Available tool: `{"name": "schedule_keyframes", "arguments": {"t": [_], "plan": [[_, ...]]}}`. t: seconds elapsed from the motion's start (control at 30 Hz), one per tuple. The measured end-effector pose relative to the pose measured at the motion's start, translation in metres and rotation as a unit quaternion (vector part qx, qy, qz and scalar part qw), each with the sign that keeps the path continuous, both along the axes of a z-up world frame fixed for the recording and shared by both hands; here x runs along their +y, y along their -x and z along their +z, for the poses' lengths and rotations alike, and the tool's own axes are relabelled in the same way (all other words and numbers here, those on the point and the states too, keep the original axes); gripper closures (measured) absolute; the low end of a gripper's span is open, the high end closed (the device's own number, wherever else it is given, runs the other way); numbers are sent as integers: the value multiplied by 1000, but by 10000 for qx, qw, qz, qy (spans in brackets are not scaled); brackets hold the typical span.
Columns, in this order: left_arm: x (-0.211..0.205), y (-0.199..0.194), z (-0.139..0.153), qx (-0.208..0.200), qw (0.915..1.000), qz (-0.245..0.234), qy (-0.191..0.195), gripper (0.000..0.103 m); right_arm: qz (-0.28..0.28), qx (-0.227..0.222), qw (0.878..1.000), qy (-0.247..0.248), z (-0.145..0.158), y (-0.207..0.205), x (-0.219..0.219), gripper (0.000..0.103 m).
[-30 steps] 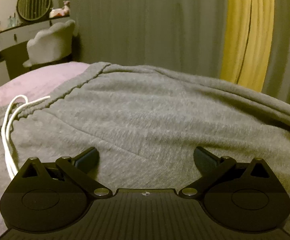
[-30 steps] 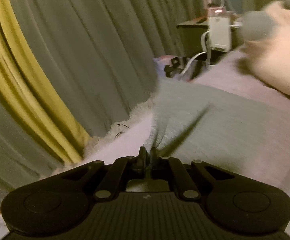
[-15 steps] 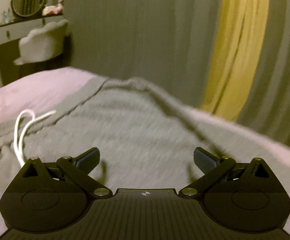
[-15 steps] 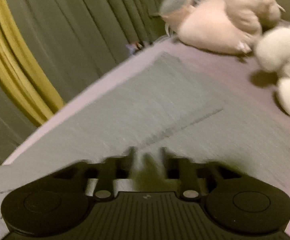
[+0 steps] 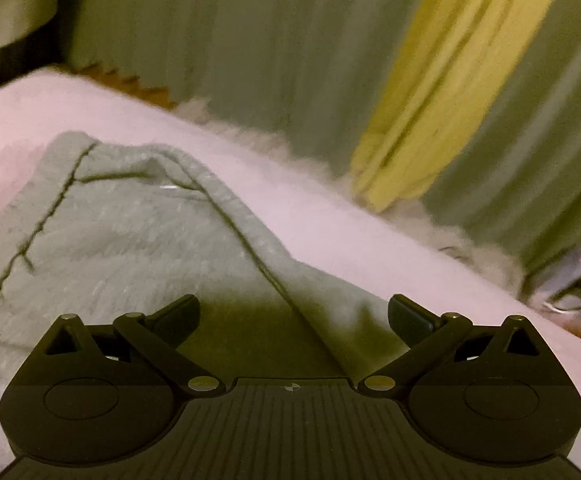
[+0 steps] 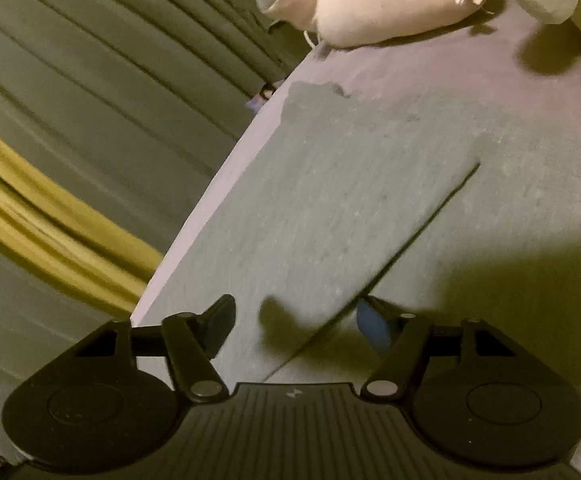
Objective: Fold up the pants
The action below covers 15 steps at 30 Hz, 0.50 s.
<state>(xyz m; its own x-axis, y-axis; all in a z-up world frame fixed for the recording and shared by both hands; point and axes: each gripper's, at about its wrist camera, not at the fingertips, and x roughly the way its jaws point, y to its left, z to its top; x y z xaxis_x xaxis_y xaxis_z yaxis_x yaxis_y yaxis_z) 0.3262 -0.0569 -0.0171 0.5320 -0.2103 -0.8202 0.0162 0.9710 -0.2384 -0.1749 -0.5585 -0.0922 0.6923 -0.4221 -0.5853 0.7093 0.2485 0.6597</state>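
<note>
**A:** Where do the pants [image 5: 130, 248] lie?

**B:** Flat on the bed [image 5: 330, 232], spread over its pinkish cover. In the left wrist view one end bunches up with dark seam lines running across it. In the right wrist view one grey layer lies over another, its long straight edge [image 6: 422, 232] running away from the camera toward the plush toys [image 6: 390, 4].

**A:** Why are they laid that way?

**B:** I judge that one leg is laid onto the other, so that edge marks the upper layer. Flat cloth on the bed keeps the layers in line for the next fold.

**A:** And the grippers?

**B:** The left gripper [image 5: 292, 316] has its jaws wide apart with nothing between them, close above the pants. The right gripper [image 6: 294, 320] is also spread wide and empty, straddling the near end of that straight edge.

**A:** Why open, then?

**B:** Neither holds cloth, so I take it the pants rest on their own and both tools are free to pick a new hold, probably at an end for a crosswise fold.

**A:** Anything near the pants?

**B:** Beyond the pants, past the bed's far side, hang grey curtains [image 5: 250, 40] with a yellow one [image 5: 450, 92].
</note>
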Motion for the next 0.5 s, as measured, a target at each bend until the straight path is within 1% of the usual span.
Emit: {"name": "schedule_keyframes", "arguments": {"t": [0.03,0.1,0.17,0.2,0.23,0.27,0.3,0.33,0.37,0.4,0.47,0.5], "plan": [[0,-9,-6,120,9999,109,-33,0,-37,-25,10000,58,-1,0,-2,58],[-1,-22,-15,259,9992,302,0,0,-14,-9,10000,26,-5,-1,-10,61],[3,-29,-16,238,9983,511,129,6,-45,-98,9999,19,-10,1,-13,71],[5,-32,-17,187,9979,580,218,18,-58,-90,9999,25,-11,1,-16,83],[5,-36,-17,177,9978,562,288,34,-75,-108,9999,28,-11,3,-15,89],[5,-40,-18,223,9979,491,347,41,-86,-177,9998,3,-13,4,-17,90],[4,-43,-20,285,9982,403,339,51,-109,-265,9996,-38,-16,3,-21,92],[4,-45,-21,273,9986,364,275,64,-140,-386,9991,-88,-15,9,-17,93],[4,-45,-22,209,9991,297,211,69,-162,-477,9987,-125,-15,14,-14,93],[4,-46,-22,175,9993,278,157,69,-174,-521,9984,-127,-15,15,-14,93],[9,-47,-27,205,9992,310,155,54,-212,-482,9985,-123,-14,15,-16,91],[9,-49,-31,279,9988,348,190,37,-204,-454,9987,-139,-13,14,-16,87]]}}
